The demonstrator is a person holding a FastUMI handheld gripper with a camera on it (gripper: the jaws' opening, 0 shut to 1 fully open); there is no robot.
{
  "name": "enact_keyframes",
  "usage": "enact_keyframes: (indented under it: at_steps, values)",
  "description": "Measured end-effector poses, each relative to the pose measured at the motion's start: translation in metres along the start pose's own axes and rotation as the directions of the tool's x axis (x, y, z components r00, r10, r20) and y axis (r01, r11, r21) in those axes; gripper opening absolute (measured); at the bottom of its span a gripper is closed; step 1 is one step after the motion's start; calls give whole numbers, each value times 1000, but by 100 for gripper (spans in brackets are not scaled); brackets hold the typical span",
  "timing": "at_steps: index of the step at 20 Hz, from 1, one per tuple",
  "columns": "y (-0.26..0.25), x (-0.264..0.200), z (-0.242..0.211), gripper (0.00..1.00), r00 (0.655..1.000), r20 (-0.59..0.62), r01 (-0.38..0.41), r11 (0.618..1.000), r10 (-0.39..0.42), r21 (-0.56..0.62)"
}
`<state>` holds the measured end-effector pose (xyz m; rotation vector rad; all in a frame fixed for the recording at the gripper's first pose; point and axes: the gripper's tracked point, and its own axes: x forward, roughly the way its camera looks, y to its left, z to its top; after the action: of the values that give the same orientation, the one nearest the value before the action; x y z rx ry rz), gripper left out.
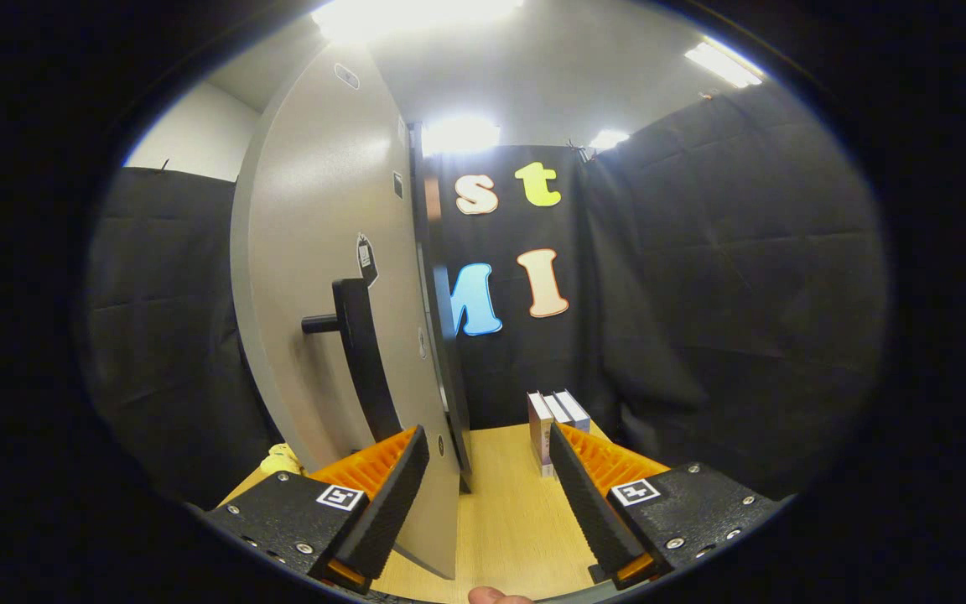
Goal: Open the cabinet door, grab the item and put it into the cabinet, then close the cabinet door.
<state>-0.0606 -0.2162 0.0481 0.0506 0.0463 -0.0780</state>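
Observation:
A grey cabinet door (315,277) stands swung out, seen nearly edge-on, with a dark vertical handle (361,361) on its face. Its free edge comes down between my fingers, close to the left one. My gripper (490,457) is open and holds nothing; the left finger (391,495) lies in front of the door's lower part, below the handle. Beyond the right finger (588,495) stand small upright boxes (554,428) on the wooden tabletop (504,512). The dark edge of the cabinet body (441,335) shows just behind the door.
A yellow object (280,460) peeks out low on the far side of the door, left of the left finger. Black cloth walls close the booth behind and to the right. A fingertip (495,596) shows at the near edge of the table.

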Motion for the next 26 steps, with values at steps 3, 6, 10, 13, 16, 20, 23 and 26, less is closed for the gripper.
enact_keyframes:
  at_steps: [3, 6, 10, 13, 16, 20, 23, 26]
  values:
    - [30, -1, -4, 92, 1000, 4, -19, 1000, 19, -2]
    - [68, -1, -8, 92, 999, 10, -35, 999, 35, 3]
    - [122, 8, -14, 91, 998, 19, -62, 998, 62, -9]
    - [154, 15, -18, 91, 996, 21, -90, 996, 89, 25]
    - [188, 12, -26, 93, 993, 17, -114, 992, 113, 54]
    - [215, 5, -39, 93, 992, 2, -126, 992, 126, 15]
    - [237, -2, -43, 93, 990, -6, -142, 990, 142, -10]
    - [242, -5, -47, 93, 986, -8, -168, 986, 168, -10]
